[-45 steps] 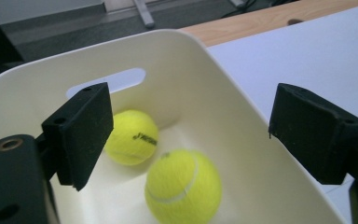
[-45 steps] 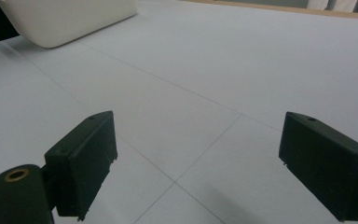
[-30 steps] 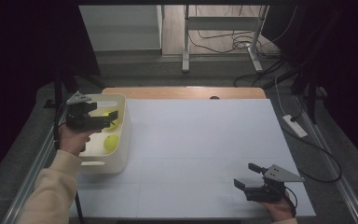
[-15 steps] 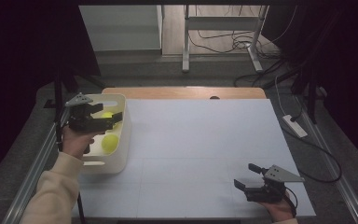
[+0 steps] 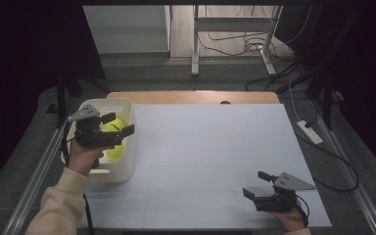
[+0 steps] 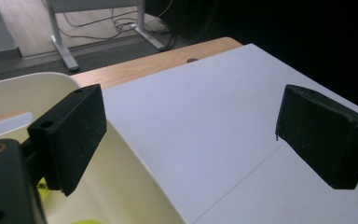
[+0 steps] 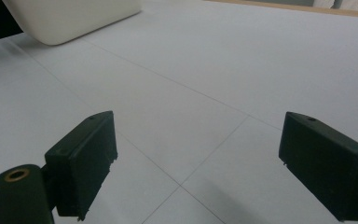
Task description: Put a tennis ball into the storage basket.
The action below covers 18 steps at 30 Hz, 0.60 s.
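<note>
The high view is dim, and its borders at nine and three o'clock fall into near black. Soft overhead light brightens the white worktop (image 5: 210, 161) evenly, without glare. Faint shadows lie under the right gripper (image 5: 260, 185). In both gripper views the near black fingers (image 7: 81, 161) are slightly soft, the surface beyond sharper.

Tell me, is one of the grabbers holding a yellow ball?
No. The left gripper hangs open over the white bin, with the yellow balls lying below it. The right gripper is open over the table, holding nothing.
</note>
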### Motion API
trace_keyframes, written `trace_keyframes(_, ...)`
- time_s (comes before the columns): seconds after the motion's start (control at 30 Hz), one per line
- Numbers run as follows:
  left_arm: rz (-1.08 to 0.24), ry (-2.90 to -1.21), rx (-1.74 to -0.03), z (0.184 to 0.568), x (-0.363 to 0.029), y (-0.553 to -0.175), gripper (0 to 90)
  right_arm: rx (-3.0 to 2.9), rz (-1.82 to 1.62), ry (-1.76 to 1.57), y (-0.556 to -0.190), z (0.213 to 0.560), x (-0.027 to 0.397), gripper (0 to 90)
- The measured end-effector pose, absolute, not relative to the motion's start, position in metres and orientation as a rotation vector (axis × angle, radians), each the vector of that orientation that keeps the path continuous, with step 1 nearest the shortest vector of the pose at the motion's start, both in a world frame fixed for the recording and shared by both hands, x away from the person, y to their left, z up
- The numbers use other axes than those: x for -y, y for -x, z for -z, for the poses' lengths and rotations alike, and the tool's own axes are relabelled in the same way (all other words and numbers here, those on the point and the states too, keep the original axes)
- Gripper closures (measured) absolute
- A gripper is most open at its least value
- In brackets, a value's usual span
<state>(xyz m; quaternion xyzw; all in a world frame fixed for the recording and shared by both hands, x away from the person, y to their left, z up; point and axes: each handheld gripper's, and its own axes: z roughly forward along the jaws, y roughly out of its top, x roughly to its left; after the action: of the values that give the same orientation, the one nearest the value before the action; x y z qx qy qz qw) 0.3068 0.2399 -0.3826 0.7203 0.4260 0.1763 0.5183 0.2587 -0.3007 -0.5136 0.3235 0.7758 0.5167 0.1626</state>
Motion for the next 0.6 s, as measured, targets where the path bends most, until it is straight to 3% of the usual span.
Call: trace_keyframes(0.6,-0.388,-1.759,-0.895,0.396,-0.199,-0.282,10.4,-2.209,-1.467,-0.928,-0.258,0.514,0.302,11.2)
